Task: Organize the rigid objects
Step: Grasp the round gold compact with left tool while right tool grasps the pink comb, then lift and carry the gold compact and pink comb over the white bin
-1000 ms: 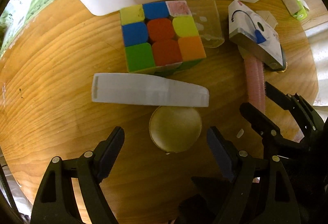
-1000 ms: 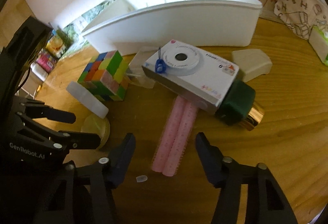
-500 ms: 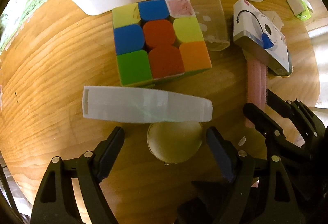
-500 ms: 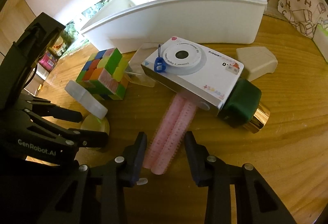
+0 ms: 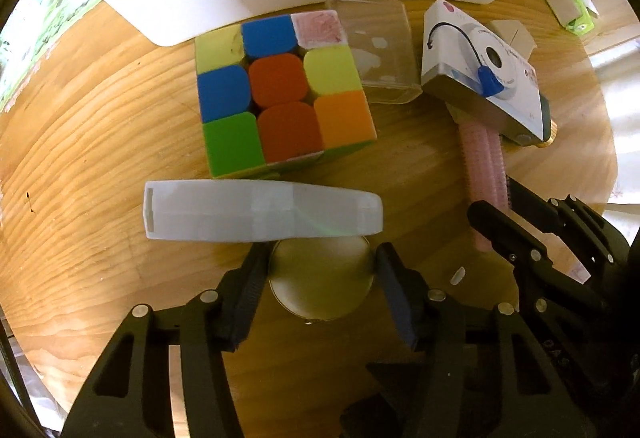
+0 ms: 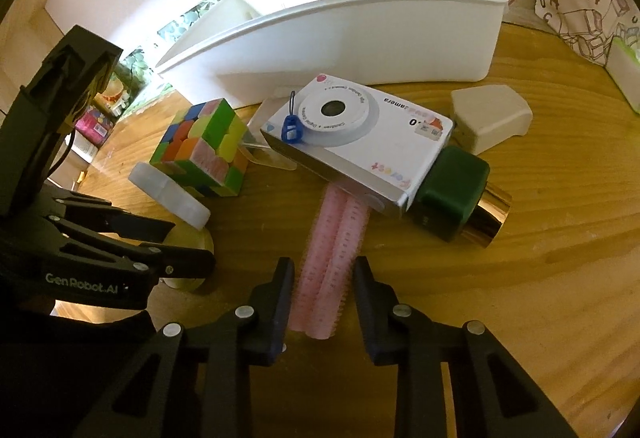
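Left wrist: left gripper (image 5: 320, 270) just closed on round tin (image 5: 320, 278) | right gripper (image 6: 320, 298) clenched on pink rollers (image 6: 328, 262) | I'd lift both straight, clearing white case (image 5: 260, 211), toward bin (image 6: 360, 37).

A wooden table (image 6: 540, 278) carries everything. A white bin (image 6: 360, 37) is set along its far edge. A colour cube (image 5: 280, 93), a clear plastic case (image 5: 376, 53) and a white oblong case (image 5: 260, 211) are laid towards the left side, with a round yellowish tin (image 5: 320, 286) nearer the front edge. Pink hair rollers (image 6: 332, 258) and a green bottle (image 6: 456, 193) are partly covered by a toy camera box (image 6: 360, 141). A beige block (image 6: 488, 117) is placed towards the right.
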Available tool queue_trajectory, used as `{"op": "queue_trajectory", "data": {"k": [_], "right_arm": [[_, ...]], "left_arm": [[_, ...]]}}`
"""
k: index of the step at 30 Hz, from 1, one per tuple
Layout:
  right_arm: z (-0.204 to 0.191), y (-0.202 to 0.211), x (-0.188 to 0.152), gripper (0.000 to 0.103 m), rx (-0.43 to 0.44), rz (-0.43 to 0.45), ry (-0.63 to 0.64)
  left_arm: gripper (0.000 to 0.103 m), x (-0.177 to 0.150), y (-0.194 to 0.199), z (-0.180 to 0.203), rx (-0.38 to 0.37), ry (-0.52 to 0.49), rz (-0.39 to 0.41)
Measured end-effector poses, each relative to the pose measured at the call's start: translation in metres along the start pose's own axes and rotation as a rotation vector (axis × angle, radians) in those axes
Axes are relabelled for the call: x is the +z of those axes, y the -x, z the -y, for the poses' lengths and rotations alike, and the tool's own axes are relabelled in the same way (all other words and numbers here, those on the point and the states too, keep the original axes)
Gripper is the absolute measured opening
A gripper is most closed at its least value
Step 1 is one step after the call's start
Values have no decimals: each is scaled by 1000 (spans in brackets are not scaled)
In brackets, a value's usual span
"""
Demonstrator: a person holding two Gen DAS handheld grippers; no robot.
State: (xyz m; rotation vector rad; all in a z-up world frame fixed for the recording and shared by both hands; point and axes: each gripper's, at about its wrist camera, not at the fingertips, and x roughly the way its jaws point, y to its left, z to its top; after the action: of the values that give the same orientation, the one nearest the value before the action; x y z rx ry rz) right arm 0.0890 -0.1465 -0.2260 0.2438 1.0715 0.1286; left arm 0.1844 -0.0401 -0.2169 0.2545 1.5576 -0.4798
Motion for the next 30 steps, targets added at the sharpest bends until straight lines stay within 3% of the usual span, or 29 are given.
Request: {"op": "queue_trajectory", "data": {"k": [9, 20, 30], "right_arm": [[-11, 10, 1, 27, 8, 20, 41], [-33, 27, 4, 25, 24, 50, 138], [-50, 52, 6, 25, 39, 92, 218]], "left_arm": [[59, -8, 5, 2, -28, 29, -9], [59, -34, 34, -8, -40, 76, 65], [59, -83, 68, -38, -43, 124, 152]]}}
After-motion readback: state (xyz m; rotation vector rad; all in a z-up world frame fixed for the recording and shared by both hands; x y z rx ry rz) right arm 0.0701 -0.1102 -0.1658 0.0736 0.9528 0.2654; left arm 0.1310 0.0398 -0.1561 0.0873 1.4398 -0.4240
